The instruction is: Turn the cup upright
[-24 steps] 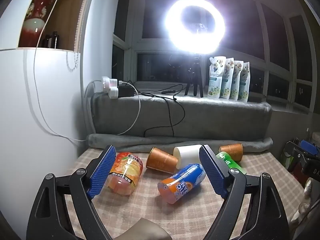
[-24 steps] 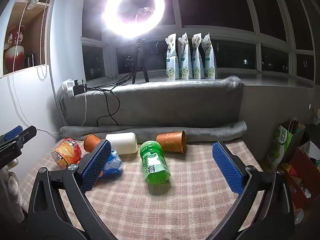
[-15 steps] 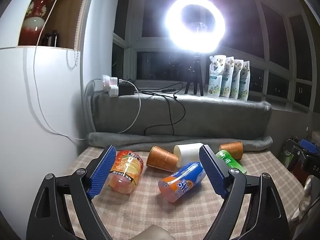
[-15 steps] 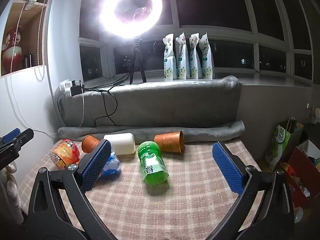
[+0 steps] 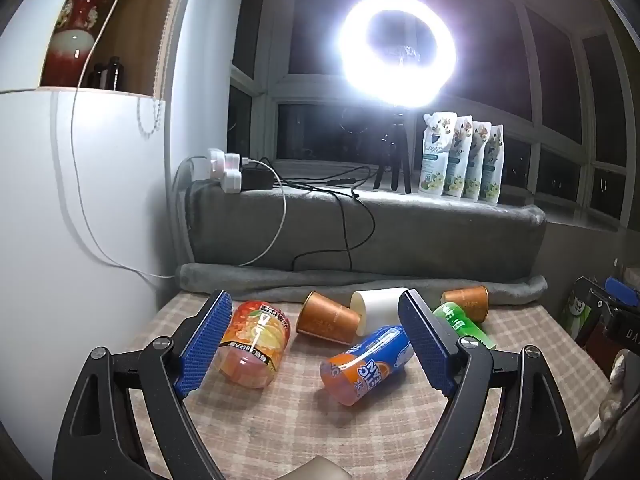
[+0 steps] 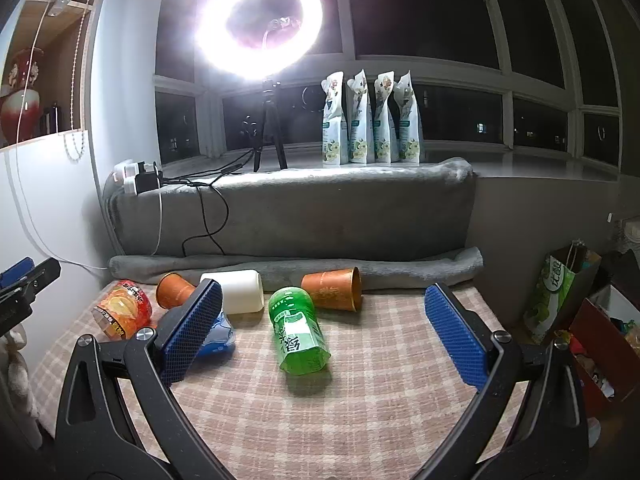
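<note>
Barely any change from half a second back: both views have crept a touch closer to the checked-cloth bench [image 5: 360,432], and every cup lies where it lay. The left hand-held gripper [image 5: 316,344] hovers with its blue pads spread wide, nothing between them, framing the orange fruit-print plastic cup [image 5: 256,346] on its side and the blue-and-orange printed cup [image 5: 368,364] tipped over beside it. The right hand-held gripper [image 6: 324,334] is equally wide apart and empty, the green plastic cup [image 6: 298,330] lying on its side between its pads. Behind sit a brown paper cup [image 5: 328,318], a white cylindrical cup [image 6: 240,291] and a second brown paper cup [image 6: 334,289], all toppled against the rolled grey blanket [image 6: 400,270]. A glaring ring light [image 6: 258,20] stands on the sill beyond.
</note>
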Demonstrator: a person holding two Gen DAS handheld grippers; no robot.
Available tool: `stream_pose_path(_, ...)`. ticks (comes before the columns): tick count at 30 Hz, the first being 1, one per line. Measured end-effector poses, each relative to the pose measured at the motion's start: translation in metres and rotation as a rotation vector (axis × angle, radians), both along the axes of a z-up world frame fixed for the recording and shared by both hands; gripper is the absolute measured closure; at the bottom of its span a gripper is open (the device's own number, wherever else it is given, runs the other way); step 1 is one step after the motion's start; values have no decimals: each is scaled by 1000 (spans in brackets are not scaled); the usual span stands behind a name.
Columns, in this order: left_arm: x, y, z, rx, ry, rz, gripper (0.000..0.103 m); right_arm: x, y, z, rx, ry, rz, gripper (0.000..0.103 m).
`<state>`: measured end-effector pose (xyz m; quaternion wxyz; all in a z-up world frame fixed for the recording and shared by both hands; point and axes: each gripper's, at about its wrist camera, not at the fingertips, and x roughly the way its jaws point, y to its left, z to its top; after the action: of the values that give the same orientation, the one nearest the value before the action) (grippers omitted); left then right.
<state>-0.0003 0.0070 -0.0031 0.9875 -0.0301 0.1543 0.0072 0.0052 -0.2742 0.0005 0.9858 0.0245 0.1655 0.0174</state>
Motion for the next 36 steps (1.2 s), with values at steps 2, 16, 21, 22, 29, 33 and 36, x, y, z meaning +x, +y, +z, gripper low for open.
stream_pose_path(2,0,0,0,0,-2,0,17,0,-1,0,2,-1,0,0)
stream_pose_path(16,0,-1,2,1,0,2,17,0,1,2,-14,-9,-9,0)
stream_pose_path(21,0,-2,2,2,0,3,17,0,2,4,-19,-8,-6,0)
stream_pose_path(22,0,-2,2,2,0,3,17,1,3,4,-19,-8,-6,0)
stream_pose_path(29,-1,-2,1,2,0,2,17,4,6,6,-27,-3,0,0)
stream_pose_path(33,-1,-2,1,1,-1,2,17,4,6,5,-27,-4,0,0)
stream_pose_path(36,-1,-2,1,2,-1,3,17,4,6,5,-28,-4,0,0)
